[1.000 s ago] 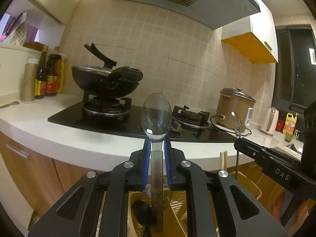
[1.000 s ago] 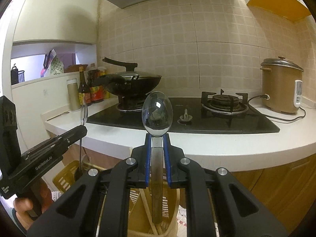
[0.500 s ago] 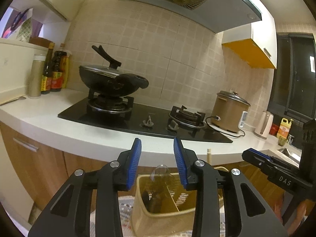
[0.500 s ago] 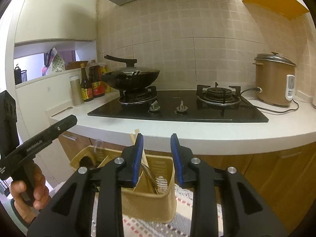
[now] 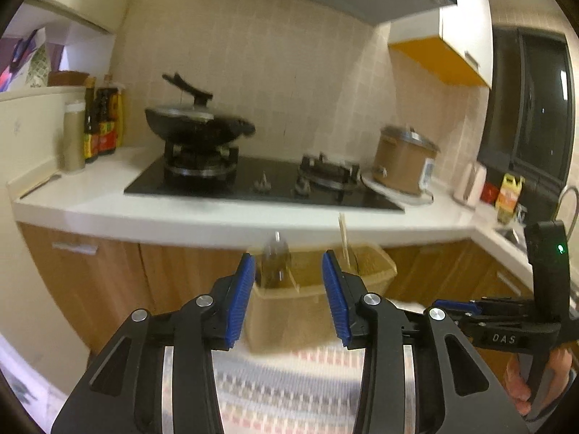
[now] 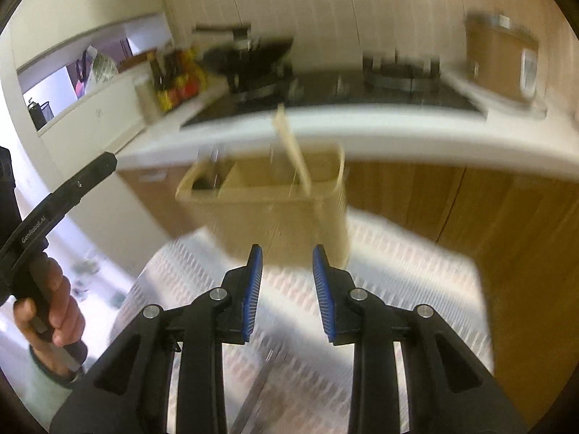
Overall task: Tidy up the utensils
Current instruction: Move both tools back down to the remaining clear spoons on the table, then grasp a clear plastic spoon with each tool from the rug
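The left gripper (image 5: 287,296) stands partly open with nothing between its blue pads (image 5: 239,303); its jaws have just been opening. Beyond its tips, clear of both pads, a spoon (image 5: 275,264) stands bowl-up in the left compartment of a tan caddy (image 5: 289,320). Chopsticks (image 5: 344,240) lean out of the caddy's right compartment.

The right gripper (image 6: 287,284) is also partly open and empty, its jaws having just been opening. It points steeply down at a patterned mat (image 6: 398,289), with the caddy (image 6: 267,213) standing at the mat's far edge, just past the fingertips. In this blurred view the chopsticks (image 6: 291,148) slant up out of the right section, and a dark-ended utensil (image 6: 210,177) sits in the left section; what it is cannot be told.

Behind the caddy a white counter (image 5: 152,213) runs over wooden cabinets (image 5: 101,282). On it are a black hob (image 5: 253,184) bearing a lidded wok (image 5: 197,124), bottles (image 5: 101,119) toward the left end, and a rice cooker (image 5: 405,161) toward the right. A hand (image 6: 50,300) grips the left gripper's handle at the right view's left edge.
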